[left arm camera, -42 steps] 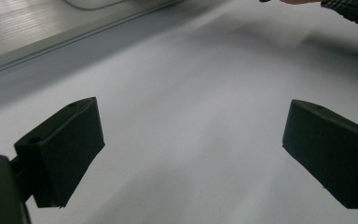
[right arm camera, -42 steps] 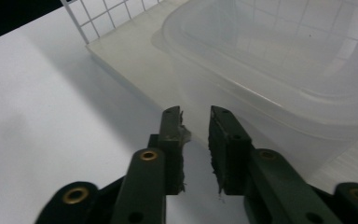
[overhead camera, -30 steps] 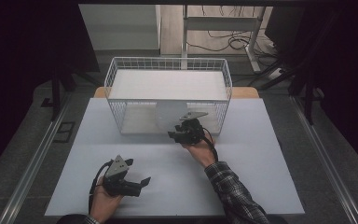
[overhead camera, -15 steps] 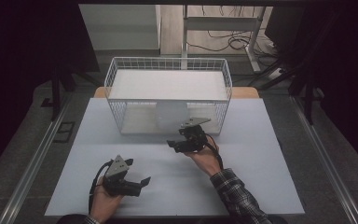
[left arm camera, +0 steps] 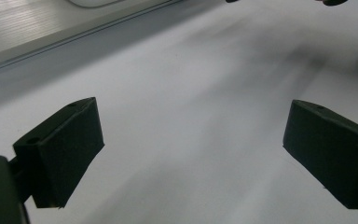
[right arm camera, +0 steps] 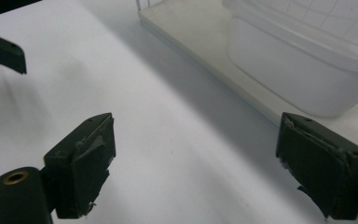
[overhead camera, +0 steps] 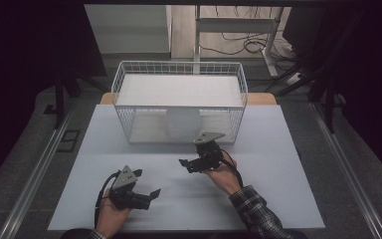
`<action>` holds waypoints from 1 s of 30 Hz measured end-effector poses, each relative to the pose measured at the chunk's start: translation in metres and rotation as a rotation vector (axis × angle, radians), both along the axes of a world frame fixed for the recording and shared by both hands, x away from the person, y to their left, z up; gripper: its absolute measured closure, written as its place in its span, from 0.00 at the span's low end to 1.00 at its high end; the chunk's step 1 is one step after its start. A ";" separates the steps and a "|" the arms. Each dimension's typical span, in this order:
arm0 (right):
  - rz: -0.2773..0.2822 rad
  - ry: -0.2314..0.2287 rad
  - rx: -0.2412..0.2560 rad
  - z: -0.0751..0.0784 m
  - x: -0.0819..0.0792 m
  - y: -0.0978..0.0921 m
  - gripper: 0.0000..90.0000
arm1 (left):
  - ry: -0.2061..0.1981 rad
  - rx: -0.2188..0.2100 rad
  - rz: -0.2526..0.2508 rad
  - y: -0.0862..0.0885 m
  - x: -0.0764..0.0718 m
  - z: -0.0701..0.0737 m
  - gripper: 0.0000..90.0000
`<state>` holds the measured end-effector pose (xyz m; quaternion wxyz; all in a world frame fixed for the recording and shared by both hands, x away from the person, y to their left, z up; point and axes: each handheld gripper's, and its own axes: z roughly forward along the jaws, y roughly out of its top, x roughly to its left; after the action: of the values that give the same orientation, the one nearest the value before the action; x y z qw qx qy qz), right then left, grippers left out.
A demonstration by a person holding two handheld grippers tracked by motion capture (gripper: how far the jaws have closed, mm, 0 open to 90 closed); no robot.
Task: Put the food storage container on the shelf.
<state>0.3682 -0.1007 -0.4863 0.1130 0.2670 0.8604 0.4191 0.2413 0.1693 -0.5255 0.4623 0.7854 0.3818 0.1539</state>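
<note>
A white wire basket (overhead camera: 124,89) stands at the back middle of the white table (overhead camera: 288,199). Behind its front mesh sits a round translucent white tub (overhead camera: 182,123), seen close in the right gripper view (right arm camera: 303,70) on a cream base board (right arm camera: 200,37). My right gripper (overhead camera: 186,165) hovers just in front of the basket, pointing left, open and holding nothing (right arm camera: 196,168). My left gripper (overhead camera: 151,193) rests near the front edge, pointing right, its jaws wide apart over bare table (left arm camera: 191,154).
A white panel (overhead camera: 179,89) covers the upper part of the basket. Dark floor, table legs and cables (overhead camera: 238,45) lie beyond the table's far edge. Metal rails (overhead camera: 35,169) run along both sides of the table.
My right gripper has drawn back from the basket front toward the person and turned to point left. The left gripper has stayed in place.
</note>
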 end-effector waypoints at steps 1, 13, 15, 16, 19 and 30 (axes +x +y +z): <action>0.000 -0.004 -0.005 0.000 -0.001 -0.001 0.12 | 0.000 0.000 0.000 0.000 0.000 0.000 0.05; -0.003 0.017 -0.006 -0.005 -0.014 -0.013 0.10 | 0.002 0.001 -0.004 0.000 0.000 -0.001 0.04; -0.004 0.020 -0.010 -0.005 -0.017 -0.015 0.09 | 0.001 0.002 -0.005 -0.001 0.000 -0.001 0.04; -0.004 0.019 -0.011 -0.006 -0.017 -0.016 0.09 | 0.002 0.002 -0.004 -0.001 0.000 -0.001 0.04; -0.005 0.019 -0.021 -0.007 -0.020 -0.019 0.08 | 0.002 0.005 -0.005 -0.001 0.000 -0.001 0.04; -0.017 0.028 -0.024 -0.006 -0.029 -0.038 0.03 | 0.009 0.012 -0.003 0.000 0.001 -0.001 0.04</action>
<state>0.3393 -0.1386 -0.4920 0.1079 0.2787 0.8646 0.4039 0.2425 0.1695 -0.5270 0.4562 0.7894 0.3817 0.1517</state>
